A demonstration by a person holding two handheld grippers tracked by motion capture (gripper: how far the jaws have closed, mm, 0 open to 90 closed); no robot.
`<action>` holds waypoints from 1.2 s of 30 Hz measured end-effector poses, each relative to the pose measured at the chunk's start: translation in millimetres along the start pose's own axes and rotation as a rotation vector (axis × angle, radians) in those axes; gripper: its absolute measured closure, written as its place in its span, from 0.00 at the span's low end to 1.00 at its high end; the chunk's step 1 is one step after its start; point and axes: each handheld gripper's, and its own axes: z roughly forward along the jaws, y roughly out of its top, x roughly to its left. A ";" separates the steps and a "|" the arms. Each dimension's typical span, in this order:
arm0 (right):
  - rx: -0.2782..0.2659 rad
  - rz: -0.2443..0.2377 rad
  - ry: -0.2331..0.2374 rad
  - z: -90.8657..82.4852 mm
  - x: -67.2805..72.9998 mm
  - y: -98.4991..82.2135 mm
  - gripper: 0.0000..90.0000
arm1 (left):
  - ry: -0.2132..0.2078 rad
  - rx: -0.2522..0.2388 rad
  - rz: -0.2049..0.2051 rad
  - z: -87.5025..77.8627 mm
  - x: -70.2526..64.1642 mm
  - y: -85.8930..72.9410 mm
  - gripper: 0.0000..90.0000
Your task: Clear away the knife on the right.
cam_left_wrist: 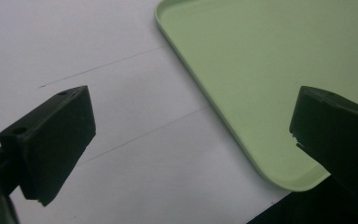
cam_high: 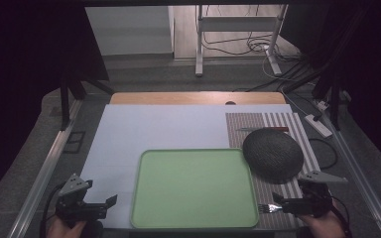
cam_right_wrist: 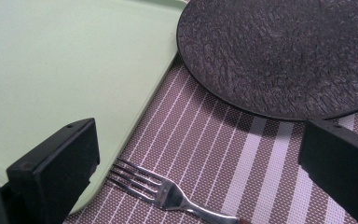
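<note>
High view: a pale white rectangular surface (cam_high: 144,134) carries a light green rounded plastic tray (cam_high: 193,188) at its near middle. Right of it lies a brown-and-white striped woven placemat (cam_high: 297,130), bearing a dark textured round plate (cam_high: 273,152) just beside the tray. A silver metal fork (cam_high: 270,208) lies on the mat by the tray's near right corner. The left hand-held gripper (cam_high: 110,202) and the right hand-held gripper (cam_high: 283,204) both stand released, jaws wide.

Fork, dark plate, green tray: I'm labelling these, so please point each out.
fork (cam_right_wrist: 163,191), right gripper view, on its neck below the tines.
dark plate (cam_high: 273,152), high view, its textured middle.
green tray (cam_high: 193,191), high view, its bare floor.
</note>
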 end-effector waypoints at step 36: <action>-0.007 -0.037 0.033 15.8 -20.3 29.1 0.00 | 0.005 0.012 -0.005 1.7 0.1 0.8 0.01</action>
